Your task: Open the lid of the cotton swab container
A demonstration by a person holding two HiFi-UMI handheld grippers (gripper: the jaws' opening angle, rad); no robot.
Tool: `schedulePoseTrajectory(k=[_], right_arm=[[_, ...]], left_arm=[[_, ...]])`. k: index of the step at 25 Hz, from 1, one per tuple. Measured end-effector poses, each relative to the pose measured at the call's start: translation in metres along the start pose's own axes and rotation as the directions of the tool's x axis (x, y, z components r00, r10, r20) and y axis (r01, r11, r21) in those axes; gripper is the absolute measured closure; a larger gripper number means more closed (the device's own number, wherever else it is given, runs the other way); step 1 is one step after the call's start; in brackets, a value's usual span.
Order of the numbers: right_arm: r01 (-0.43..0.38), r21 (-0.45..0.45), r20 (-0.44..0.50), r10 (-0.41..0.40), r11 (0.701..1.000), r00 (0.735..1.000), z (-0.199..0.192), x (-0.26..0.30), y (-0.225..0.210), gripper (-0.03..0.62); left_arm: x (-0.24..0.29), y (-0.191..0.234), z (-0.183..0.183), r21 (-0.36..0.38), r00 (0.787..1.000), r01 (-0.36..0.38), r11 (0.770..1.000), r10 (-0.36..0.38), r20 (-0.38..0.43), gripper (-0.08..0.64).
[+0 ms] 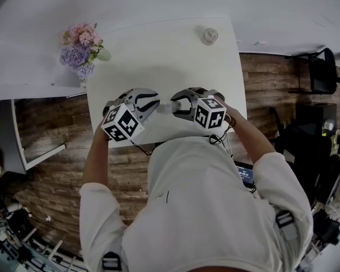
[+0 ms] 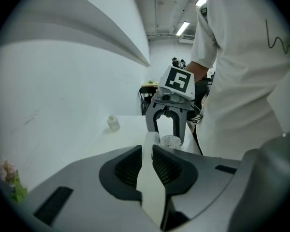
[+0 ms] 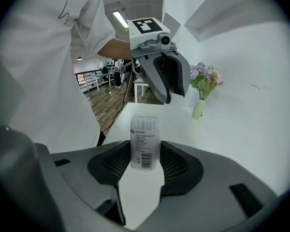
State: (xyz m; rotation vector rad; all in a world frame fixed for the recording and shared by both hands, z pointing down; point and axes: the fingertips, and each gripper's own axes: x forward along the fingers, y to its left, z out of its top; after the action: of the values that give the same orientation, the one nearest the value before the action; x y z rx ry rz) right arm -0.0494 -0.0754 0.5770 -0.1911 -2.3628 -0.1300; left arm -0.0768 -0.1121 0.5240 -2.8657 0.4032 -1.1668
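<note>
Head view, with both gripper views. The cotton swab container (image 3: 145, 141) is clamped low on its labelled body by the right claw (image 1: 174, 106) and held above the near edge of the white surface (image 1: 158, 55), close to the person's chest. The left claw (image 1: 156, 105) faces it from 9 o'clock. It is pressed together on a thin pale piece seen edge-on, judged to be the lid (image 2: 151, 178), which runs from 12 to 6 o'clock between the ribbed pads in the left gripper view. In that view the swab heads (image 2: 171, 140) show bare at about 1 o'clock, just beyond the lid, so the container mouth is turned toward the left claw and the lid appears already clear of it. Whether a hinge joins the lid to the container cannot be told. The container's long axis runs from the right claw toward the left. Any further opening would therefore be a pull by the left claw along that axis, away toward 9 o'clock, with the right claw holding the body.
</note>
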Motion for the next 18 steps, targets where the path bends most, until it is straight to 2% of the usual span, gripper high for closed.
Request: schedulePoseTrajectory(k=[2,5,9,18], right_arm=[[-0.011,0.002,0.007,0.011,1.000,1.000,0.002,0.002,0.004,0.403],[-0.020,0.007,0.009,0.020,1.000,1.000,0.001,0.005,0.008,0.405],[-0.021,0.027,0.021,0.020,0.999,1.000,0.000,0.009,0.009,0.405],[0.014,0.060,0.033,-0.016,0.998,0.999,-0.005,0.018,0.005,0.405]], left_arm=[[0.002,0.004,0.000,-0.001,1.000,-0.024,1.000,0.024,0.005,0.489],[0.006,0.004,-0.003,-0.017,1.000,-0.011,1.000,0.011,0.000,0.495],[0.009,0.005,-0.008,-0.075,1.000,0.005,0.997,-0.004,0.013,0.495],[0.021,0.014,-0.013,-0.134,1.000,-0.001,0.991,0.002,0.005,0.495]])
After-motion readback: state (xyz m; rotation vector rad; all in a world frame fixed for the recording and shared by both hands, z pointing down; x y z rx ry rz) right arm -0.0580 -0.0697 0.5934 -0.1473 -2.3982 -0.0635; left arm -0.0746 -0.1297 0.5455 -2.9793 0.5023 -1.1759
